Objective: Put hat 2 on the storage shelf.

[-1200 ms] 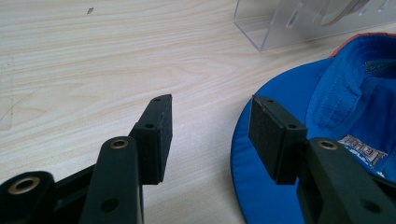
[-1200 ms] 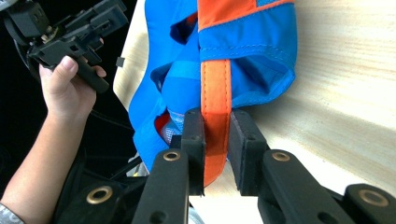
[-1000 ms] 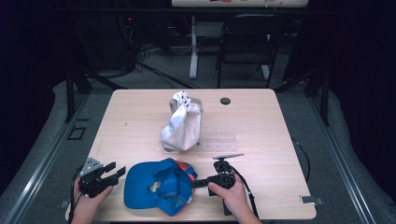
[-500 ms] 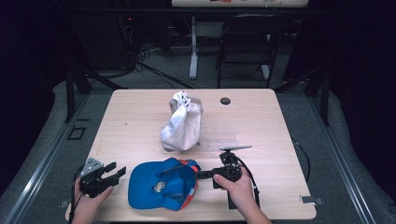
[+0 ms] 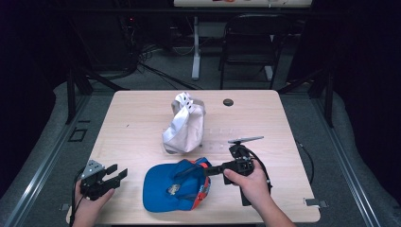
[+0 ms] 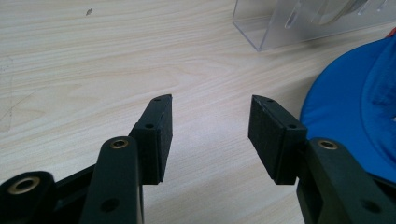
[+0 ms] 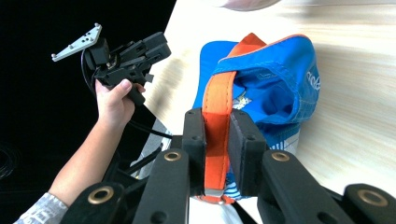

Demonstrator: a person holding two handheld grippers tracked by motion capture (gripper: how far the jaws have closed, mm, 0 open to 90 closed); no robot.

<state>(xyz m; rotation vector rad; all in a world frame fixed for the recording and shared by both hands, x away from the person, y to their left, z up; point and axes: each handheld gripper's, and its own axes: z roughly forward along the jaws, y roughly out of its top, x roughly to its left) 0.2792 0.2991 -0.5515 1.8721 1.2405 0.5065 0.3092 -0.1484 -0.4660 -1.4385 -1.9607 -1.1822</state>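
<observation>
Dark floor and a black chair (image 5: 247, 47) lay behind the pale wooden table (image 5: 142, 123) where you worked. Your right gripper (image 5: 201, 169) was clamped on the orange strap (image 7: 217, 116) of the blue cap (image 5: 168, 191); in the right gripper view both pads pinched that strap flat between them, with the cap hanging off the far side of the jaws. The cap sat near the front edge of the table, at its middle, its brim flat on the wood toward your left and its back edge lifted at the strap (orange trim showed along that raised rim). Your left gripper (image 5: 115, 172) hovered at the front left corner with its jaws spread and nothing between them; in the left gripper view bare wood showed between the pads (image 6: 158, 140), the cap's blue brim (image 6: 345, 116) just off to one side. A white cap (image 5: 185, 125) stood on a clear stand (image 6: 299, 25) at mid-table, behind the blue one and apart from it. A small dark disc (image 5: 228, 101) lay near the far edge.
</observation>
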